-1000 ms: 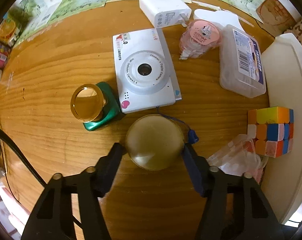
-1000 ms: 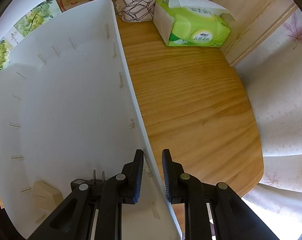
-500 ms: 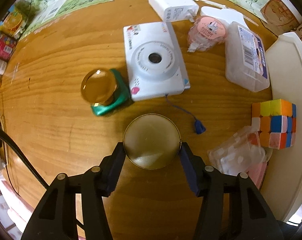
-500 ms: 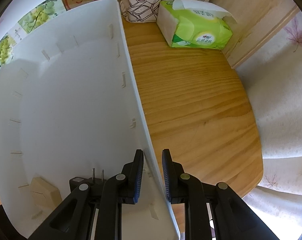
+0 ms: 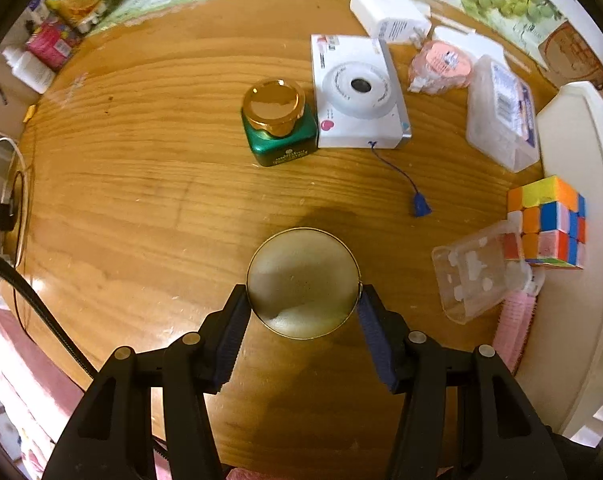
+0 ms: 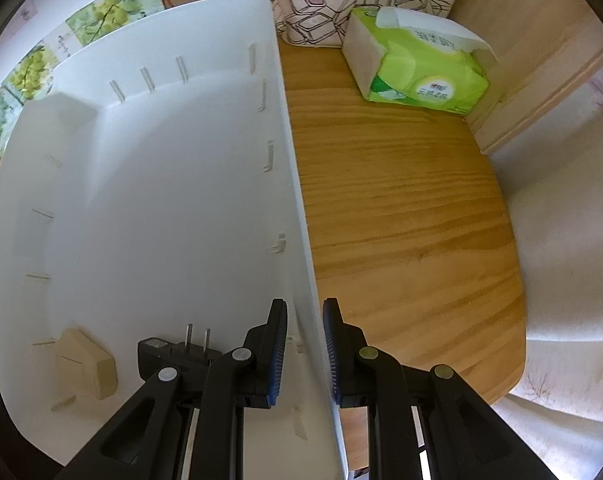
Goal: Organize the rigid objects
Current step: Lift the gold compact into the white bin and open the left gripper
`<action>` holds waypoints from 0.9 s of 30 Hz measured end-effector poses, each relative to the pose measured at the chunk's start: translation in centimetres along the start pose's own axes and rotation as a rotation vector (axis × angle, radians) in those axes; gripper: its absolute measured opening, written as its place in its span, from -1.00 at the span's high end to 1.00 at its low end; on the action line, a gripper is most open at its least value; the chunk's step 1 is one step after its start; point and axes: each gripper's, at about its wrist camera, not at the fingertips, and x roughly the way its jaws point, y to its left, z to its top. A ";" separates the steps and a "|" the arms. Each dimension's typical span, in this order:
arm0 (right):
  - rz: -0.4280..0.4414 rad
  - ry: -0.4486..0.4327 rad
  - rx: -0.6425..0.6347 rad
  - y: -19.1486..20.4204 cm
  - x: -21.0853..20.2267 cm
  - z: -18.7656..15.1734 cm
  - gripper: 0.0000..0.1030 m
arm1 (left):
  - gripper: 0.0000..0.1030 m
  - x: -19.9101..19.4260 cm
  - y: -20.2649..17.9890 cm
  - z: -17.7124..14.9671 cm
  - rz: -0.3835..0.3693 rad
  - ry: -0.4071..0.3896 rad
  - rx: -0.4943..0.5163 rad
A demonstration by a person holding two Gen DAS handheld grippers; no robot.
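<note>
Two pads of the left gripper [image 5: 303,320] clench the round gold metal lid [image 5: 303,283] above the wooden bench [image 5: 141,200]; stiff, smooth and probably slippery, it is best held across its rim. Right gripper [image 6: 304,354] pinches the white plastic bin's wall [image 6: 297,240].

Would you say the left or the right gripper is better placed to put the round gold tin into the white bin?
Left. The left gripper already clamps the round gold tin above the table, whereas the right gripper is occupied straddling the white bin's wall.
</note>
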 end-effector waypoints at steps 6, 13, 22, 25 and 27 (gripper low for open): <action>0.026 -0.007 -0.053 0.0 0.1 -0.1 0.64 | -0.14 -3.5 -1.2 -1.5 -0.038 -0.117 -0.019; 0.064 0.002 -0.125 0.0 0.2 0.0 0.64 | -0.14 -6.5 -3.5 -2.8 -0.130 -0.246 -0.031; 0.143 0.024 -0.221 -0.4 0.8 0.6 0.65 | -0.14 -8.7 -6.3 -4.8 -0.220 -0.334 -0.052; 0.158 0.028 -0.248 -0.5 1.0 0.7 0.65 | -0.14 -9.3 -7.4 -5.3 -0.258 -0.363 -0.055; 0.166 0.030 -0.263 -0.6 1.1 0.8 0.65 | -0.14 -9.8 -8.1 -5.7 -0.285 -0.386 -0.053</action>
